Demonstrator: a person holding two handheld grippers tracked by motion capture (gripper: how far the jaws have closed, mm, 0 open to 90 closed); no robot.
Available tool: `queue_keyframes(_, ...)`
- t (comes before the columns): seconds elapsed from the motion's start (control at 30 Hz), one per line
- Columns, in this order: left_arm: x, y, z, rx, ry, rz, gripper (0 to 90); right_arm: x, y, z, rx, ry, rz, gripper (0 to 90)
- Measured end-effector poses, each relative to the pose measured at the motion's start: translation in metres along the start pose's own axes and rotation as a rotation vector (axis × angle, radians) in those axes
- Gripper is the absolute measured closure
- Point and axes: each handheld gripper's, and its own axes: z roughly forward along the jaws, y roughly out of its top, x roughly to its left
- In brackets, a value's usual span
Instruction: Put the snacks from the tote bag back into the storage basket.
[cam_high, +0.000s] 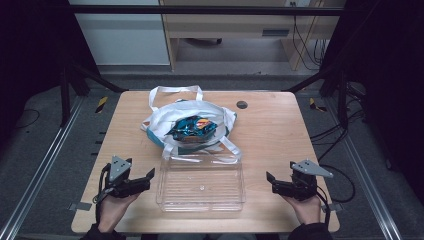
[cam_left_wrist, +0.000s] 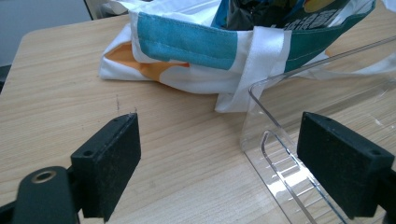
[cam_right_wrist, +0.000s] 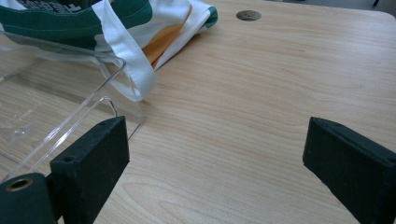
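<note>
Left gripper (cam_high: 142, 184) sits lower left of the high view, held in a hand (cam_high: 116, 207) coming in from the bottom edge. Jaws spread wide, nothing between them; in the left gripper view they frame bare wood and the near corner of the tray. Aimed right, toward the tray, touching nothing.

Clear rectangular plastic tray (cam_high: 201, 184) lies centre-bottom, between the two grippers, empty, long side toward the person. Likely parked there as the drop spot: within reach of either hand, right in front of the bag.

White fabric tote bag with teal and orange panels (cam_high: 186, 125) lies just above the tray in frame centre, mouth open upward, one white strap (cam_high: 176, 91) looped toward the far edge, another draped over the tray's far rim. Shiny blue snack packets (cam_high: 192, 127) sit inside the open mouth, untouched. Open mouth gives a straight reach from above, so the probable job is packets out of bag into tray.

Right gripper (cam_high: 272, 182) lower right, held in the other hand (cam_high: 306, 207), jaws also spread and empty, pointing left at the tray, mirroring the left. Looks like a ready stance, not yet started.

Surface: light wood-grain table (cam_high: 272, 125) with rounded corners, dark round cap (cam_high: 242, 104) upper right of the bag. Room: grey floor, black frame struts, loose cables at right, pale cabinet and wooden desk across the top.
</note>
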Motion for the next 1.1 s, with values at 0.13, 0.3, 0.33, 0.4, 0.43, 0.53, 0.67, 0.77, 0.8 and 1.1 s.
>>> queue_keyframes(0.13, -0.001, 0.001, -0.001, -0.008, -0.004, 0.002, 13.5, 0.000, 0.000, 0.000, -0.004, 0.001, 0.002, 7.4)
queue_keyframes(0.3, -0.002, 0.002, -0.002, -0.014, -0.007, -0.003, 13.6, 0.000, 0.000, -0.001, -0.011, 0.001, -0.004, 7.4)
queue_keyframes(0.33, -0.002, 0.002, -0.002, -0.019, -0.008, -0.004, 13.6, 0.001, 0.000, -0.001, -0.012, 0.001, -0.004, 7.4)
queue_keyframes(0.4, -0.003, 0.004, -0.003, -0.026, -0.016, -0.005, 13.6, 0.001, 0.001, -0.001, -0.023, 0.001, -0.009, 7.4)
queue_keyframes(0.43, -0.003, 0.004, -0.003, -0.025, -0.018, -0.001, 13.6, 0.001, 0.001, -0.001, -0.022, 0.001, -0.011, 7.4)
queue_keyframes(0.53, -0.004, 0.006, -0.003, -0.025, -0.025, 0.005, 13.6, 0.002, 0.002, 0.000, -0.021, -0.001, -0.021, 7.4)
queue_keyframes(0.67, -0.006, 0.009, -0.003, -0.030, -0.030, 0.001, 13.6, 0.003, 0.002, -0.001, -0.026, 0.008, -0.018, 7.4)
queue_keyframes(0.77, -0.007, 0.011, -0.003, -0.033, -0.031, 0.000, 13.6, 0.004, 0.002, -0.001, -0.027, 0.009, -0.021, 7.4)
queue_keyframes(0.8, -0.007, 0.012, -0.003, -0.033, -0.032, 0.001, 13.5, 0.004, 0.002, -0.001, -0.027, 0.009, -0.020, 7.4)
queue_keyframes(1.1, -0.012, 0.020, -0.002, -0.048, -0.048, -0.002, 13.5, 0.006, 0.004, -0.001, -0.031, 0.017, -0.023, 7.3)
